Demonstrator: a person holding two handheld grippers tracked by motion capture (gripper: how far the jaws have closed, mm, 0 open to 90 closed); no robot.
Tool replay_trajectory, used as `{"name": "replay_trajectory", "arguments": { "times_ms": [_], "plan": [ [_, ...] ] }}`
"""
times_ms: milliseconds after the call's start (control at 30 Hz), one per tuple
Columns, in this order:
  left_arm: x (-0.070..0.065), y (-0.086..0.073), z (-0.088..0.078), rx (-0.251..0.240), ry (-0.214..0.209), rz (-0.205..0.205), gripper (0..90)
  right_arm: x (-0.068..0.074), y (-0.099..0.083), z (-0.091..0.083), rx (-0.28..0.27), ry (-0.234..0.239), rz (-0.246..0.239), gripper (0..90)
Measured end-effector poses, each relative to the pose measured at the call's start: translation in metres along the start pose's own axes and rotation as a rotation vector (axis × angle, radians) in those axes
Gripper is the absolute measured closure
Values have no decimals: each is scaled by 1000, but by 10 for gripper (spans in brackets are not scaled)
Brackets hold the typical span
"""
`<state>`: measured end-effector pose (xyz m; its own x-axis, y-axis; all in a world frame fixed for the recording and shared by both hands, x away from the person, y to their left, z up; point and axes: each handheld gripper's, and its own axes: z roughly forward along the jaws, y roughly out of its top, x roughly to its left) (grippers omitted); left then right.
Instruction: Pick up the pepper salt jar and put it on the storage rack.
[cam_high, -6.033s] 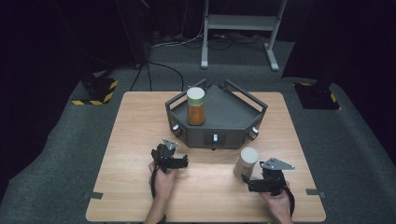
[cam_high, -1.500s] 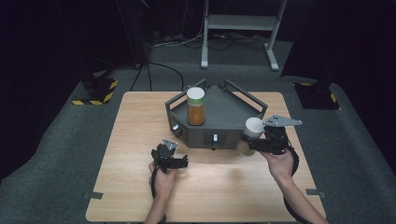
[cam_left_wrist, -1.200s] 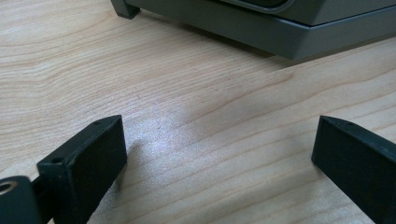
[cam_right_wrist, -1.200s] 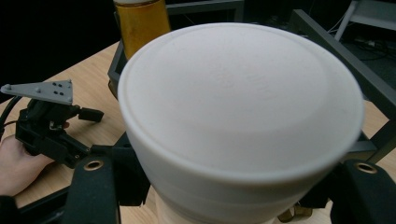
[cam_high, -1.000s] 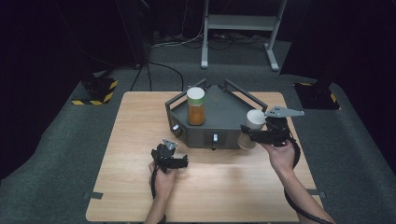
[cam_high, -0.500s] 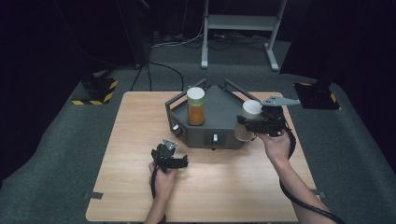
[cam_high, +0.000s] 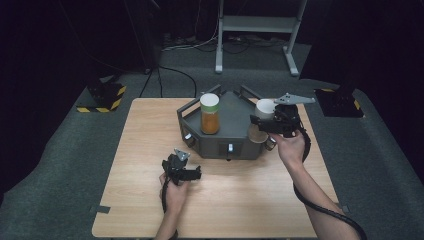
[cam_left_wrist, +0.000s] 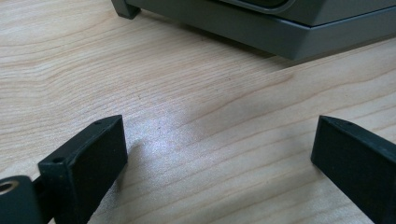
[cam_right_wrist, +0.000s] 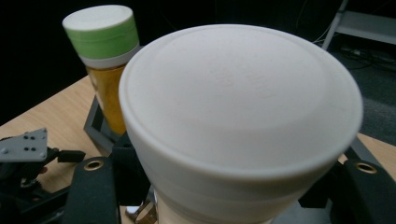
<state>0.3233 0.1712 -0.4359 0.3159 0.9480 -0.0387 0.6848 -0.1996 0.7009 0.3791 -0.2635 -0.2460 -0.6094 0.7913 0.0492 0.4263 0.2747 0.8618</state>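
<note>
A person's right gripper (cam_high: 261, 125) holds a white-lidded jar (cam_high: 263, 119) with its jaws clamped on the jar's sides, above the right part of a dark grey angular tray (cam_high: 234, 131) that stands toward the far edge of the wooden surface (cam_high: 150, 140). On the tray's left part stands an amber jar with a green-banded lid (cam_high: 210, 114), upright and well apart from the held jar. In the right gripper view the white lid (cam_right_wrist: 240, 93) sits close to the camera, the amber jar behind it. Nearer the front edge, the left gripper (cam_high: 192, 174) rests low over bare wood, jaws wide apart with nothing between them, the tray's front wall (cam_left_wrist: 280, 32) just ahead.
</note>
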Motion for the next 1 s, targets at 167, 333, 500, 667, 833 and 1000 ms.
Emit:
{"name": "replay_trajectory", "arguments": {
  "times_ms": [167,333,500,667,833,1000],
  "plan": [
    [0,0,0,0,0,0,35,0,4,8,-2,-28,12,349],
    [0,0,0,-1,0,0,36,-1,7,18,6,-53,23,349],
    [0,0,0,-1,0,0,36,-1,8,28,16,-73,40,349],
    [0,0,0,0,0,2,36,-1,6,37,26,-89,50,349],
    [0,0,0,0,0,1,36,-1,4,43,39,-103,58,349],
    [0,0,0,0,-1,0,36,-3,0,44,34,-106,58,349]
  ]
}}
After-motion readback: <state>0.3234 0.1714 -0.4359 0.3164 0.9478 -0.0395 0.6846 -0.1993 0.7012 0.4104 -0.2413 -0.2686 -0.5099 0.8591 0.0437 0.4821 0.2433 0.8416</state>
